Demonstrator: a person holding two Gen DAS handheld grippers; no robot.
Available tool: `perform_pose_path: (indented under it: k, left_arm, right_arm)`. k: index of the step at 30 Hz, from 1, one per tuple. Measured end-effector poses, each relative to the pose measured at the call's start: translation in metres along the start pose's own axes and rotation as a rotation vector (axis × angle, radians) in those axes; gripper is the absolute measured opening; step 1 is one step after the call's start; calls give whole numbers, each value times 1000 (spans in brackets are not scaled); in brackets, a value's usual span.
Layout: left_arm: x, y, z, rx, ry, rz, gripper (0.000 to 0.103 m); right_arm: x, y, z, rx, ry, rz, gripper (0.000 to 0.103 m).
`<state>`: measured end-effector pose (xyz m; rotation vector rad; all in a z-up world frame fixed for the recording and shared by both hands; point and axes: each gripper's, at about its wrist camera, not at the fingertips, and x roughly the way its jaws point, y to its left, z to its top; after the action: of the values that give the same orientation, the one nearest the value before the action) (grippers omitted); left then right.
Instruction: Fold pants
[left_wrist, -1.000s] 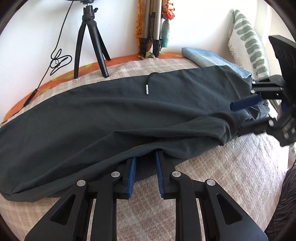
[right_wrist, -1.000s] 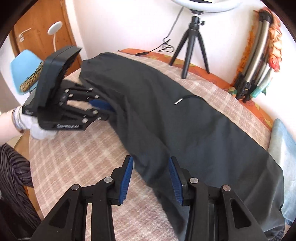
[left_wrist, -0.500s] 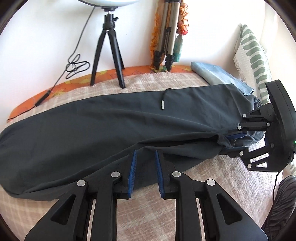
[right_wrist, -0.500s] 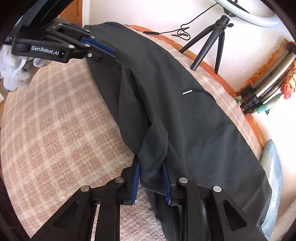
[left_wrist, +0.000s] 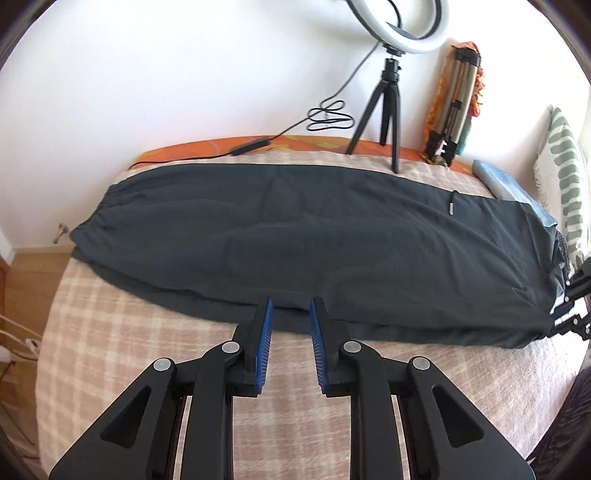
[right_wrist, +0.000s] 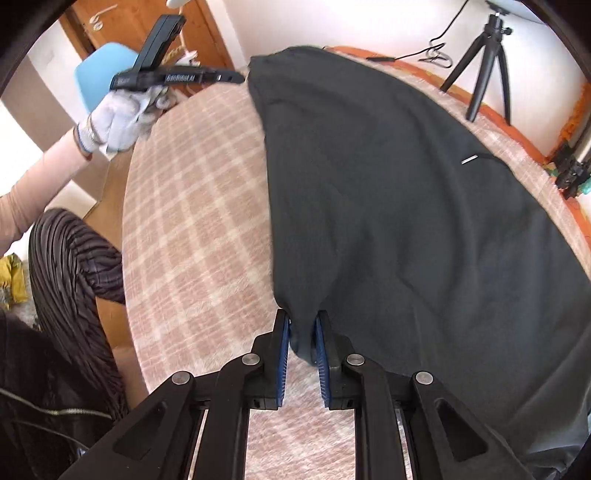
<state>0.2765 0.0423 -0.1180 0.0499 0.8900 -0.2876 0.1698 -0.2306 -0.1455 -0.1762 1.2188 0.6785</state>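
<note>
Dark charcoal pants lie stretched lengthwise across a bed covered by a beige and white checked blanket. One leg is folded over the other, so the fabric forms a long double layer, with the gathered cuffs at the left end in the left wrist view and the wider waist end at the right. A thin drawstring with a metal tip rests on top of the fabric near the waist end.

The right gripper pinches a bunched fold at the near edge of the pants; its blue pads press the cloth from both sides. The left gripper has its jaws spread apart with nothing between them, its tips just at the near edge of the pants, around the middle of their length. In the right wrist view the left gripper shows from the side, held in a white-gloved hand beside the cuff end.

Beyond the pants, by the white wall, a ring light on a small black tripod stands on an orange sheet, with its cable coiled beside it. A folded tripod leans in the corner, and a white and green patterned pillow sits at the far right.
</note>
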Motion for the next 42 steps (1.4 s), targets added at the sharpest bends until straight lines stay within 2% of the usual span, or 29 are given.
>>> perform_pose_path:
  k: [2, 5, 6, 8, 11, 12, 13, 14, 21, 27, 37, 39, 40, 41, 42]
  left_arm:
    - [-5, 22, -5, -41, -3, 32, 19]
    - [-11, 56, -9, -116, -14, 74, 19]
    - [-13, 68, -9, -144, -21, 84, 24]
    - [-16, 91, -7, -205, -37, 101, 45]
    - [-16, 123, -3, -299, -64, 96, 46]
    - [-13, 134, -2, -341, -66, 85, 49]
    - [-9, 145, -1, -385, -63, 74, 58]
    - [-6, 156, 0, -425, -63, 64, 61]
    - [36, 221, 1, -713, -58, -29, 61]
    - [71, 251, 3, -856, -61, -78, 61]
    - [85, 264, 21, -874, -127, -42, 60]
    - [86, 264, 22, -877, -138, -6, 50]
    - [87, 263, 22, -876, -143, 11, 33]
    - [88, 264, 20, -879, -147, 11, 20]
    - [89, 264, 17, -888, -157, -4, 19]
  right_arm:
    - [14, 10, -5, -31, 59, -17, 13]
    - [13, 20, -5, -52, 54, -45, 16]
    - [9, 20, -1, -34, 32, -49, 18]
    - [-5, 18, 8, 17, -32, -49, 27]
    - [-23, 15, 23, 71, -141, -84, 40]
    - [-27, 15, 30, 87, -172, -97, 43]
    - [-29, 14, 37, 102, -197, -101, 45]
    - [-31, 12, 43, 117, -220, -104, 49]
    - [-24, 8, 87, 161, -303, -99, 53]
    - [-11, 3, 126, 158, -315, -114, 53]
    - [16, -13, 197, 163, -296, -129, 53]
    - [21, -14, 211, 176, -295, -125, 53]
    - [23, -14, 218, 180, -296, -124, 53]
    - [26, -15, 226, 191, -294, -126, 54]
    - [29, -16, 235, 205, -292, -124, 55]
